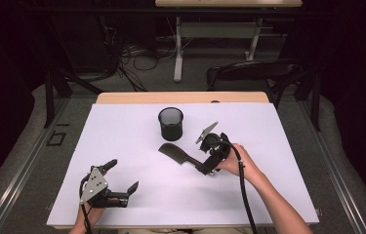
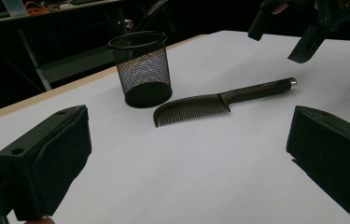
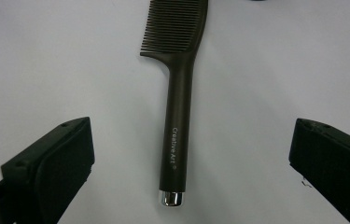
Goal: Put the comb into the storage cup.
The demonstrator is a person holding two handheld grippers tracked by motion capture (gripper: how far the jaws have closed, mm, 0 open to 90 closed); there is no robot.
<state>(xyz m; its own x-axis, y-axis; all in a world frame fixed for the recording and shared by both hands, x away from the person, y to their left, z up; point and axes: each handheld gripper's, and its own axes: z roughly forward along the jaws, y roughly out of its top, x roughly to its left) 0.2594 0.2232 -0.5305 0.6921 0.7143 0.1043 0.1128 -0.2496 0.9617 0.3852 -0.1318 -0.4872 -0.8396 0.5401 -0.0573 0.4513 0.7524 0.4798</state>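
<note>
Nearest the person, at about 7 o'clock on the white surface (image 1: 122,146), the left hand (image 1: 87,214) holds the left tongs (image 1: 123,176). Their jaws stand wide apart with nothing between them; in the left gripper view the two black pads frame bare white surface, and a grey three-cornered plate (image 1: 94,183) sits on top of the tool in the high view.

Farther in, right of centre at about 3 o'clock, the right hand (image 1: 239,163) holds the right tongs (image 1: 204,168) tilted down over the comb's handle end. Their jaws are also wide, one on each side of the handle without touching it, as the right gripper view shows: the handle lies in the gap between the pads with white surface on both sides. A black cable (image 1: 244,195) trails from the tool back along the forearm.

The comb (image 1: 173,152) lies flat near the middle of the surface. It is dark, with fine teeth along one edge, a straight handle printed "Creative Art" and a small silver cap (image 3: 171,198) at the end. From the high view its toothed head points toward 10 o'clock and the handle toward 4 o'clock.

Just beyond the comb's head, at about 12 o'clock, a black mesh cup (image 1: 171,123) stands upright, close to the comb but apart from it.
</note>
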